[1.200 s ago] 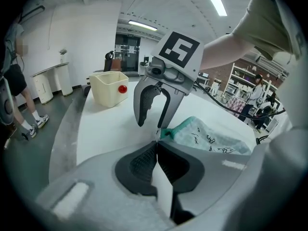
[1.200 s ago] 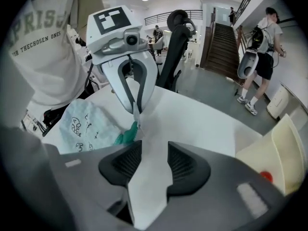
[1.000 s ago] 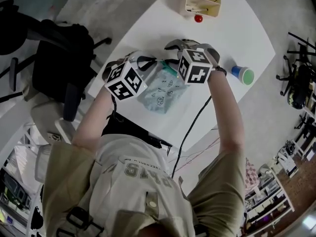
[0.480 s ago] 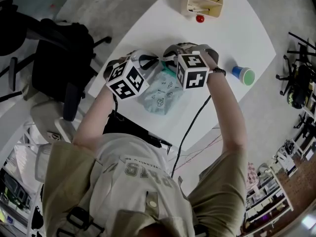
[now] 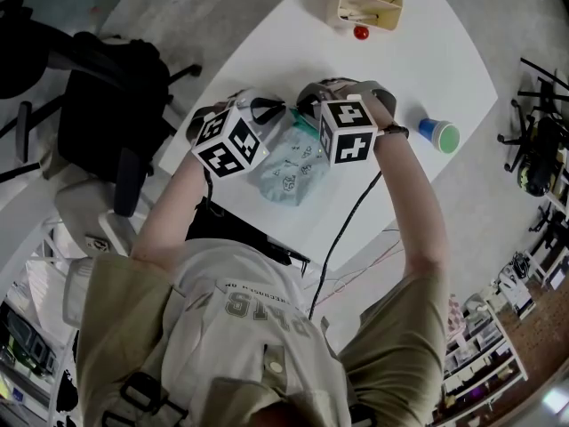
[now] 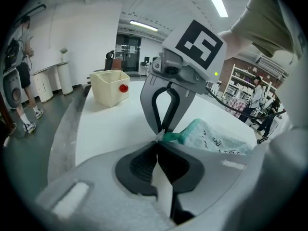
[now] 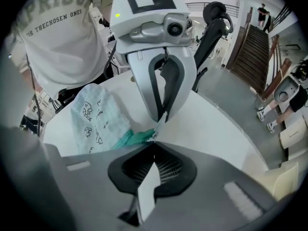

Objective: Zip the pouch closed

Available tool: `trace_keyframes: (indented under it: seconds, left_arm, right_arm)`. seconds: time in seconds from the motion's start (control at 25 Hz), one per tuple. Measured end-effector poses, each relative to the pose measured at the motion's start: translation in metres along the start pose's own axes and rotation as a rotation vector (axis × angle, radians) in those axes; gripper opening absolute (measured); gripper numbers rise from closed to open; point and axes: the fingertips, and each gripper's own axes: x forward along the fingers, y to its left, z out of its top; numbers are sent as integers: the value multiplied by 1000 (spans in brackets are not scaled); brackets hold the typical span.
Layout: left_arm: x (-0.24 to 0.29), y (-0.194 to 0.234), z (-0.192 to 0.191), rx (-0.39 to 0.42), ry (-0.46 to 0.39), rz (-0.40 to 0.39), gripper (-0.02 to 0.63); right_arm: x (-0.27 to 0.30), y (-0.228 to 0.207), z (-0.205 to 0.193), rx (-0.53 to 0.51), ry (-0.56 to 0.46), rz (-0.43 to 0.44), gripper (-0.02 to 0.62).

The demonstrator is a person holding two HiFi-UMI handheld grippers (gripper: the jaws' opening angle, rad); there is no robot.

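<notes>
A pale mint pouch [image 5: 289,165] with dark doodles lies on the white table [image 5: 267,52], its green zipper tape [image 7: 134,137] at the far end. Both grippers meet tip to tip at that zipper end. My left gripper [image 6: 159,139] is shut on the green tape end [image 6: 174,137] of the pouch [image 6: 219,139]. My right gripper [image 7: 154,139] is shut at the same spot, on a small pale zipper pull [image 7: 162,119] beside the left tips. In the head view the marker cubes and hands hide both sets of jaws.
A cream box [image 5: 368,2] with a red ball [image 5: 360,33] beside it stands at the table's far end. A blue and green cup [image 5: 438,134] sits to the right. A black chair [image 5: 107,105] stands left of the table. A cable [image 5: 342,238] hangs off the near edge.
The right gripper's cube has shifted slightly left toward the left gripper and rolled a little. The left gripper and the pouch have stayed put.
</notes>
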Motion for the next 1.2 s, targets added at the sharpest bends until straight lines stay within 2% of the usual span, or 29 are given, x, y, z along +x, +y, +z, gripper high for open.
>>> trace_keyframes:
  seconds: [0.36, 1.2]
  left_arm:
    - [1, -1, -2, -6, 6, 1, 15]
    - [-2, -6, -4, -6, 12, -13, 15]
  right_arm:
    - [-2, 0, 0, 86, -12, 3, -2]
    - [-3, 4, 0, 117, 16, -2, -2]
